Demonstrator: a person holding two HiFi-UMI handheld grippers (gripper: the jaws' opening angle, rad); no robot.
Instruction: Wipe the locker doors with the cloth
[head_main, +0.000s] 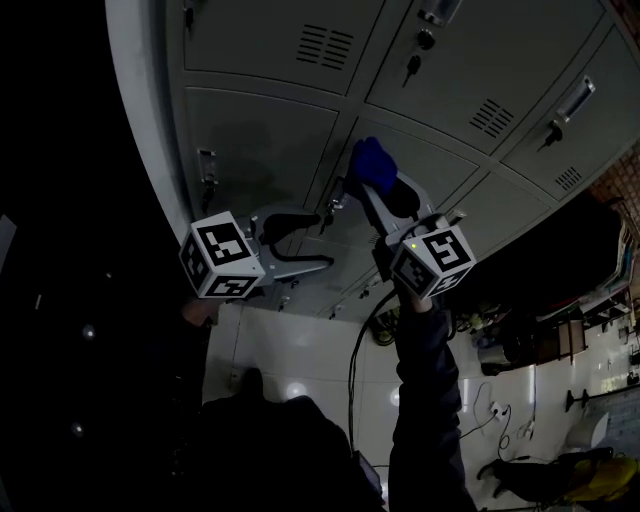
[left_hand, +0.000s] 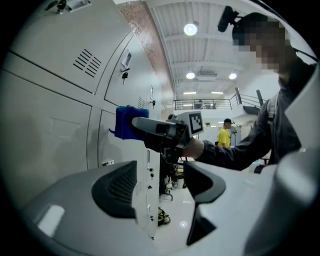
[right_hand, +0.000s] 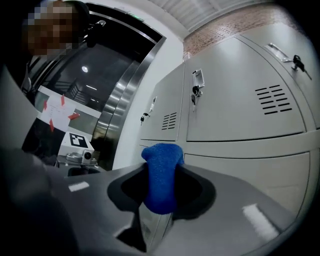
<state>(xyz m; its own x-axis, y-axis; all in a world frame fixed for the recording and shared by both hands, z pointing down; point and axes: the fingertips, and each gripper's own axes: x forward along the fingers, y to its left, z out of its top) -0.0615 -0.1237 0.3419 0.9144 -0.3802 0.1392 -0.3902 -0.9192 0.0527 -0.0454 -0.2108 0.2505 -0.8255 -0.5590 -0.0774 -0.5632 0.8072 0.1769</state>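
A folded blue cloth (head_main: 372, 162) is clamped between the fingers of my right gripper (head_main: 385, 195), whose jaws are shut on it. Its tip sticks out past the jaws (right_hand: 161, 172) toward the grey locker doors (head_main: 260, 150). From the left gripper view the cloth (left_hand: 125, 122) looks to be against a door face (left_hand: 45, 115), though contact is not certain. My left gripper (head_main: 325, 238) hovers just left of the right one, close to the lockers. It is open (left_hand: 160, 185), and only a thin white locker edge (left_hand: 150, 192) shows in the gap.
The locker bank fills the upper head view, with vents, handles (head_main: 205, 165) and keys in locks (head_main: 413, 65). A steel lift door (right_hand: 120, 100) stands left of the lockers. Cables (head_main: 495, 415) lie on the white floor. A person in yellow (left_hand: 223, 136) stands far off.
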